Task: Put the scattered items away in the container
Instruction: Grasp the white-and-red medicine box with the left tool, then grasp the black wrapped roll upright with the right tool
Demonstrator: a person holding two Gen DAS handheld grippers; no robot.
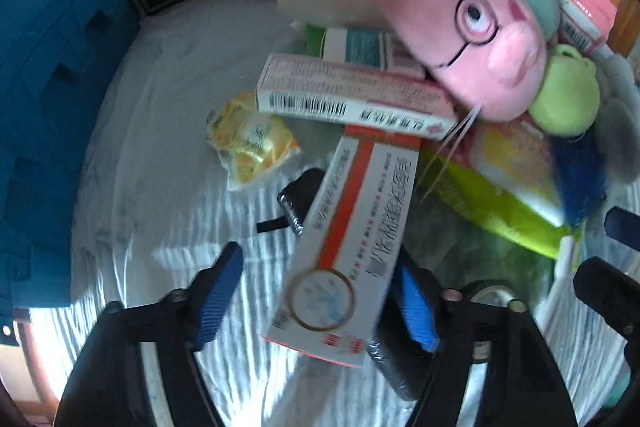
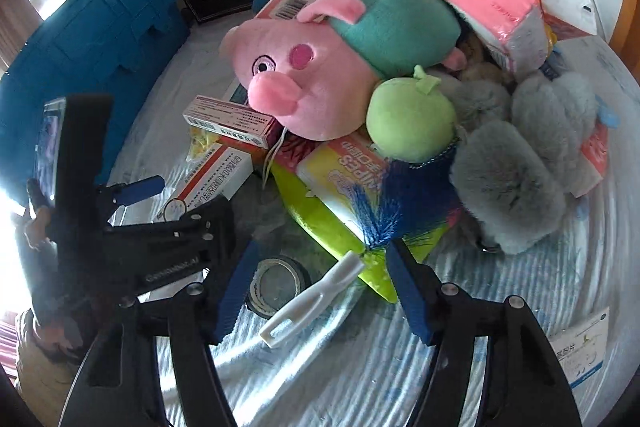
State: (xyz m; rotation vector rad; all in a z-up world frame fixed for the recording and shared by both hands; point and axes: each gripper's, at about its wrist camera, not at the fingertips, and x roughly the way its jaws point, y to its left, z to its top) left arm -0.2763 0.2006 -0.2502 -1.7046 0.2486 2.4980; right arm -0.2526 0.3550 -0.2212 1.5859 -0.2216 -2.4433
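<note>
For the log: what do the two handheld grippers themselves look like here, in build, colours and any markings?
Both are the same build: matte black plastic arms with silver pivot bolts, each finger faced with a ribbed blue pad. The left gripper also appears in the right wrist view, with blurred white lettering on its black body. The right gripper shows no markings. No cables or sleeves are visible.

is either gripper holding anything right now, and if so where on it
The left gripper has its pads around the near end of the white and red box, but whether they clamp it cannot be told. The right gripper is open and holds nothing.
</note>
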